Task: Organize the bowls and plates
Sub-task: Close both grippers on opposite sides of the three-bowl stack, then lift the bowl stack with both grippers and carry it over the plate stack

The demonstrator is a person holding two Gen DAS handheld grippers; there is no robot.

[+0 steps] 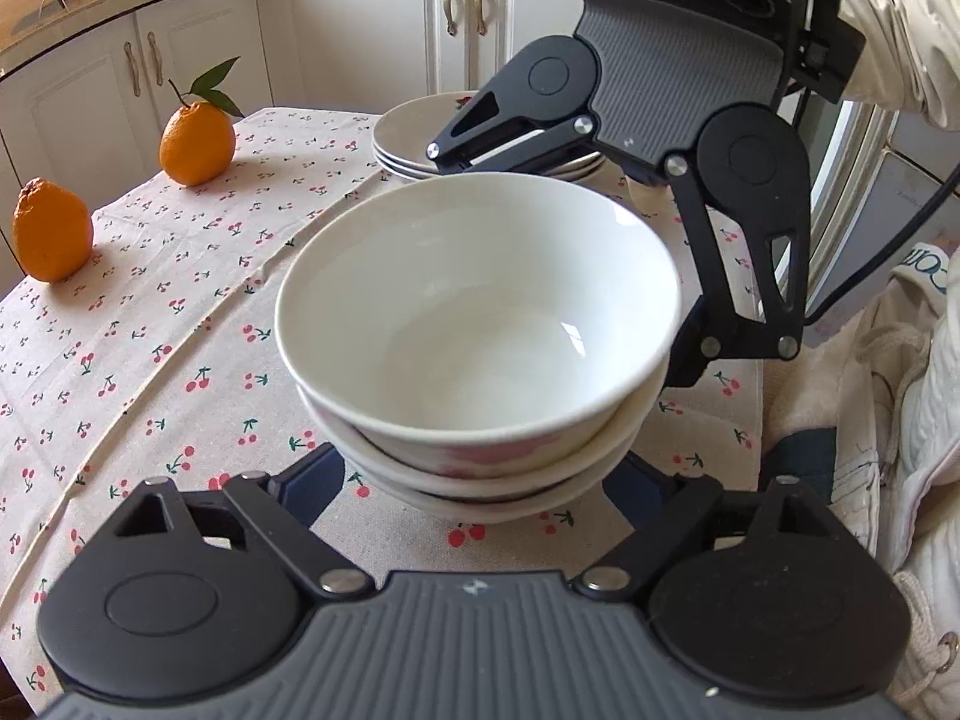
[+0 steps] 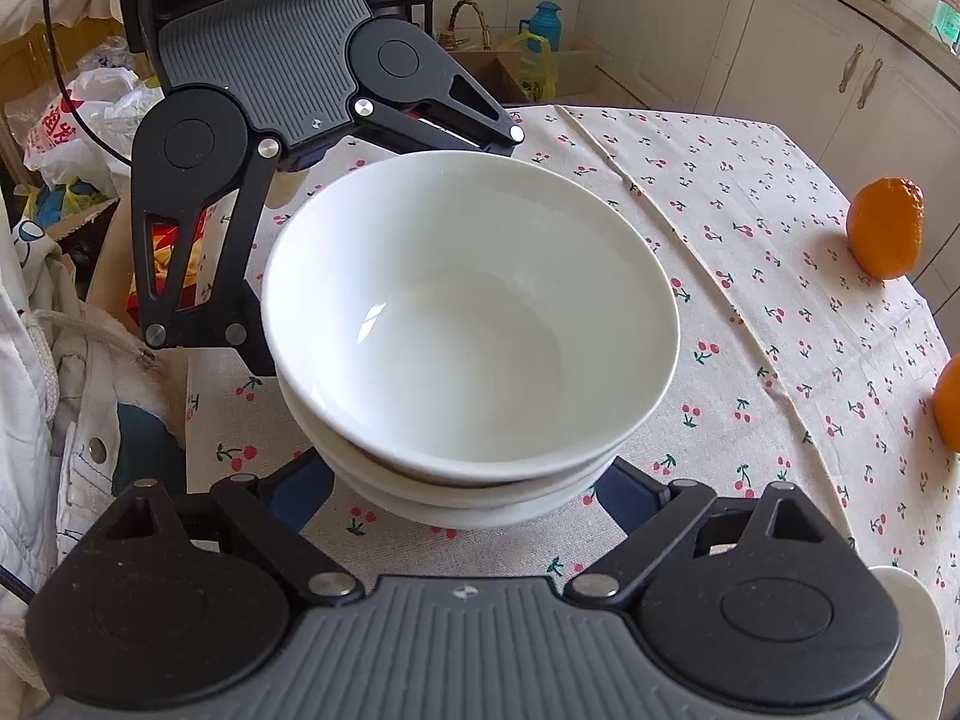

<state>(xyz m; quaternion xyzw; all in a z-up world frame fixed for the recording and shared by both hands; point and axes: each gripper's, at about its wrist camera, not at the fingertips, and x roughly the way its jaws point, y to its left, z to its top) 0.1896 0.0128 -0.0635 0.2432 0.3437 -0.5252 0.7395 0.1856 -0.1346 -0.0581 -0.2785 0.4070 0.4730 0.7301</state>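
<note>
A stack of three white bowls (image 1: 480, 324) sits on the cherry-print tablecloth (image 1: 150, 360); it also shows in the right wrist view (image 2: 468, 330). My left gripper (image 1: 480, 492) is open, its fingers spread either side of the stack's base, fingertips hidden under the bowls. My right gripper (image 2: 468, 492) is open the same way from the opposite side. Each gripper shows beyond the bowls in the other's view. A stack of white plates (image 1: 414, 132) lies behind the bowls, partly hidden by the right gripper.
Two oranges (image 1: 197, 144) (image 1: 51, 231) stand at the left of the table, and show in the right wrist view (image 2: 887, 227) (image 2: 949, 402). White cabinets (image 1: 360, 18) are behind. A plate edge (image 2: 918, 630) is at the lower right. My clothing borders the table edge.
</note>
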